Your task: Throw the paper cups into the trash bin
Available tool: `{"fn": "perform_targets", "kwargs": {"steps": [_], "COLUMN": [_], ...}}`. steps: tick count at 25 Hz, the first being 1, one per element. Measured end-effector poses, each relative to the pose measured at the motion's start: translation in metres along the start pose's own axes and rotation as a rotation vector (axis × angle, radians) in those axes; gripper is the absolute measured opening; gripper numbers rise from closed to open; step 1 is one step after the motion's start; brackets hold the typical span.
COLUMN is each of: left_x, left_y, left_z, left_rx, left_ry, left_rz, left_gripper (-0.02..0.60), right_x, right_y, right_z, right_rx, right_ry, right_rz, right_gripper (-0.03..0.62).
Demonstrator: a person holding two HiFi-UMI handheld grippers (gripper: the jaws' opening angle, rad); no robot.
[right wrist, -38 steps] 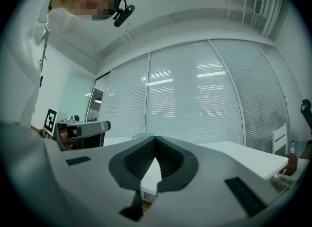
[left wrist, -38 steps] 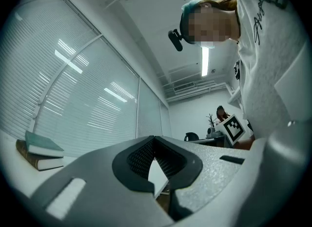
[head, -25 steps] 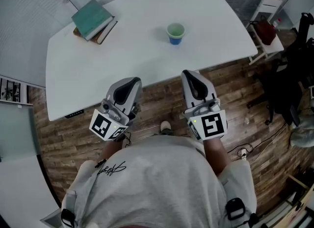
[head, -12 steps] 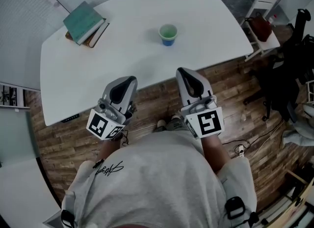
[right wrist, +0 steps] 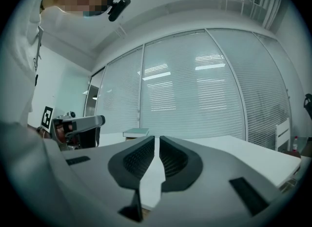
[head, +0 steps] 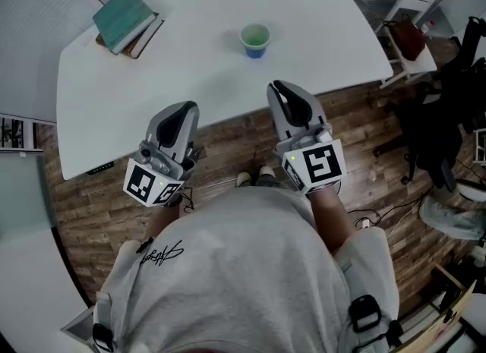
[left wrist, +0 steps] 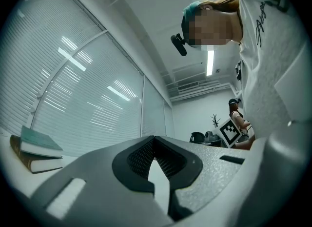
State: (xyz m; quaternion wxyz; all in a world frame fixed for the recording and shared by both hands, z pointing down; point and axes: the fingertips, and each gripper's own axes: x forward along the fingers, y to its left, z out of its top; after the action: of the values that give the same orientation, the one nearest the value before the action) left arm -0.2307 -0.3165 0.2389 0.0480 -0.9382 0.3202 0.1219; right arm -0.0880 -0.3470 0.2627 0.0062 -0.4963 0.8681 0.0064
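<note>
A blue paper cup (head: pixel 254 40) with a green inside stands upright on the white table (head: pixel 190 63), right of its middle. Both grippers hover near the table's front edge, short of the cup. My left gripper (head: pixel 182 110) is over the floor by the edge, its jaws together and empty (left wrist: pixel 154 138). My right gripper (head: pixel 282 88) reaches just over the edge, below and slightly right of the cup; its jaws are shut with nothing between them (right wrist: pixel 157 137). The cup does not show in either gripper view.
Two stacked books (head: pixel 125 19) lie at the table's far left corner, also seen as books (right wrist: pixel 136 132) ahead of the right gripper. A white chair with a red bag (head: pixel 408 39) stands right of the table. Dark gear (head: pixel 456 116) and cables lie on the wooden floor.
The right gripper has edged forward, and its tip now lies over the table's front edge. The head view has shifted, so table and cup sit higher in it. The left gripper has barely moved.
</note>
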Motion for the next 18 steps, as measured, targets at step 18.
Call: {"fn": "perform_targets", "kwargs": {"steps": [18], "left_x": [-0.012], "left_y": [0.011], "left_z": [-0.008], "left_rx": [0.024], "left_ry": [0.056], "left_rz": [0.102], "left_gripper": [0.005], "right_x": [0.036], "right_y": [-0.020], "right_z": [-0.040], "right_rx": [0.039], "right_ry": [0.132], "right_rz": [0.059], "right_gripper": [0.213]}}
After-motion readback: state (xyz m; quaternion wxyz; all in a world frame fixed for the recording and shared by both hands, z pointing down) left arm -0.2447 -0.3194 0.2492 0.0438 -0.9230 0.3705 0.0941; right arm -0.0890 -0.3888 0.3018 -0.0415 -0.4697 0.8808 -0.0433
